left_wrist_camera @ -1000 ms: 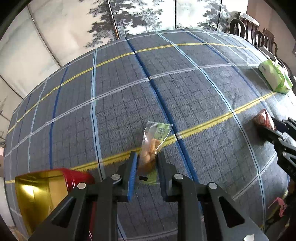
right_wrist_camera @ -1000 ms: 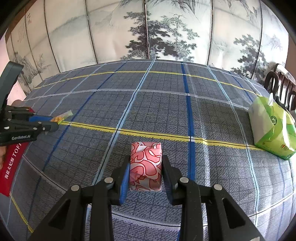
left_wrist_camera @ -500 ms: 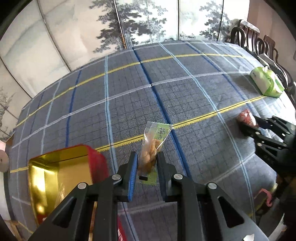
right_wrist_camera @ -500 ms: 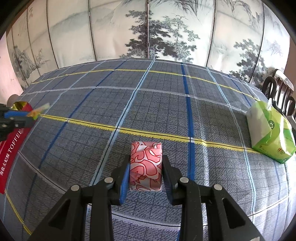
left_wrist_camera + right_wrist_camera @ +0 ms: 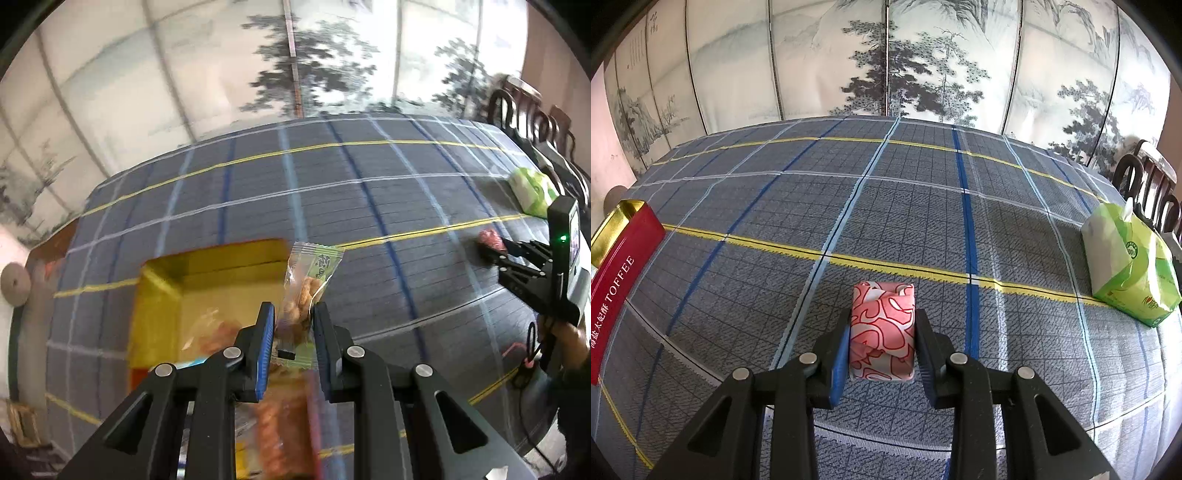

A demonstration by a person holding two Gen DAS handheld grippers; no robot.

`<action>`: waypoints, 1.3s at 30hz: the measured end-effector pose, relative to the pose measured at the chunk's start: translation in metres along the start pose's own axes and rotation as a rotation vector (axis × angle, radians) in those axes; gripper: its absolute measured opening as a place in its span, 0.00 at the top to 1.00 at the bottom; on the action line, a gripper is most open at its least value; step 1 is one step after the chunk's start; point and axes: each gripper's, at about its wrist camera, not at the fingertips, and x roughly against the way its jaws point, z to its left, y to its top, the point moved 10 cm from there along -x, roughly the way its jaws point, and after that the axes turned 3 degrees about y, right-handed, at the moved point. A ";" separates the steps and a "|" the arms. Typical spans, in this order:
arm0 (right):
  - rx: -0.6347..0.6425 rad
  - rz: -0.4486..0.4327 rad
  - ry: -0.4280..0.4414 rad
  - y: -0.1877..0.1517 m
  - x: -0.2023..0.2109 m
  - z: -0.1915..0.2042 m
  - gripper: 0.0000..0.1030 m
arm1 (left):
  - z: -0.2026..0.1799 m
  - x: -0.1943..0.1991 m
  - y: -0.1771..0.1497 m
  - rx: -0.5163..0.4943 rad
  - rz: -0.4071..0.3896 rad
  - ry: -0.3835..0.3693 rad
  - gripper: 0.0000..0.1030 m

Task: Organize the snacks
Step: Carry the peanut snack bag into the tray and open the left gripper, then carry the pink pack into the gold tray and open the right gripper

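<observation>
1. Gold inside and red outside, the open toffee tin (image 5: 207, 291) sits on the left side of the checked tablecloth (image 5: 332, 192). Some blurry snacks lie in it.
2. Next, the left gripper (image 5: 293, 328) is squeezed onto a clear snack packet (image 5: 306, 284) with brown bits inside and a green label. The packet hangs in the air over the right edge of the tin.
3. Far to the right in the left wrist view, the right gripper (image 5: 487, 245) pinches a pink candy (image 5: 491, 239) above the cloth.
4. In the right wrist view, the tin (image 5: 620, 258) shows at the far left edge, with the word TOFFEE on its red side.
5. In the middle, the right gripper (image 5: 882, 338) is clamped on the pink candy (image 5: 882, 328), which has red swirly lines.
6. At the right, a green tissue pack (image 5: 1126, 266) lies on the cloth, well apart from the candy.
</observation>
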 end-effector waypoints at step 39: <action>-0.002 0.013 -0.044 0.005 0.018 0.030 0.70 | 0.109 -0.022 -0.097 0.178 0.078 0.126 0.79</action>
